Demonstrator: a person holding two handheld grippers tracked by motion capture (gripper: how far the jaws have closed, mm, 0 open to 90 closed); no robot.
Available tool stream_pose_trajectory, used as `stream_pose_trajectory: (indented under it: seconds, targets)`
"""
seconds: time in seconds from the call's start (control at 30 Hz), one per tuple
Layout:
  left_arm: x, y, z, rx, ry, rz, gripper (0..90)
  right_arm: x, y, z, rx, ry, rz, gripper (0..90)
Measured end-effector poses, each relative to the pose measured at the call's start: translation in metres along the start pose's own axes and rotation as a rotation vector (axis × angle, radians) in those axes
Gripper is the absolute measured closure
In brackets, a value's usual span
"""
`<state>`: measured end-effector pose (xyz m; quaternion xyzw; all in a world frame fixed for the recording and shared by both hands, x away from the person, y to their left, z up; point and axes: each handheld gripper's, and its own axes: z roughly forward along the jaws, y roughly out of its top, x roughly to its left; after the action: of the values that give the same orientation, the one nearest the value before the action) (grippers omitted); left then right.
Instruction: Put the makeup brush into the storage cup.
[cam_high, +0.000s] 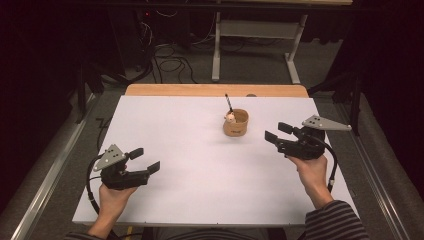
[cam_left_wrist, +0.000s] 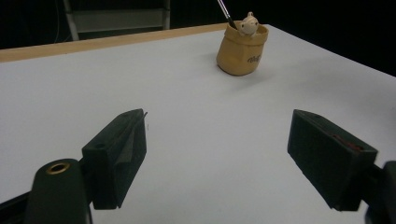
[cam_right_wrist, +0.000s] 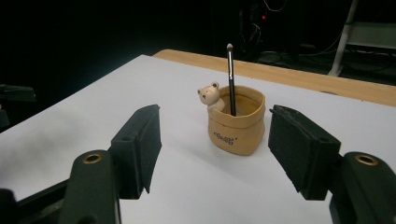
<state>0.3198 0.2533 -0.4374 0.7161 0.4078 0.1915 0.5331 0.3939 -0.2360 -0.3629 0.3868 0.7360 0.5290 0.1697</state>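
Framing the tan pouch from close by, the right gripper is held with jaws spread and empty; the pouch stands just beyond and between them on the bench. Soft, light and easily tipped, it is best pinched at its rolled rim, clear of the brush. Farther off, the left gripper is held released too.
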Motion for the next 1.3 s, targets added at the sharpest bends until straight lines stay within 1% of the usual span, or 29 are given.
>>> stream_pose_trajectory:
  seconds: [0.43,0.73,1.3]
  targets:
    - [0.0,0.0,0.0,-0.001,-0.001,-0.001,20.3,-0.003,-0.008,-0.009,-0.007,-0.006,0.009,34.4]
    - [0.0,0.0,0.0,-0.001,-0.002,-0.003,20.2,-0.004,-0.014,-0.019,-0.019,-0.003,0.017,34.0]
    - [0.001,0.0,-0.001,-0.001,-0.004,-0.01,20.2,-0.001,-0.027,-0.034,-0.033,0.01,0.031,33.9]
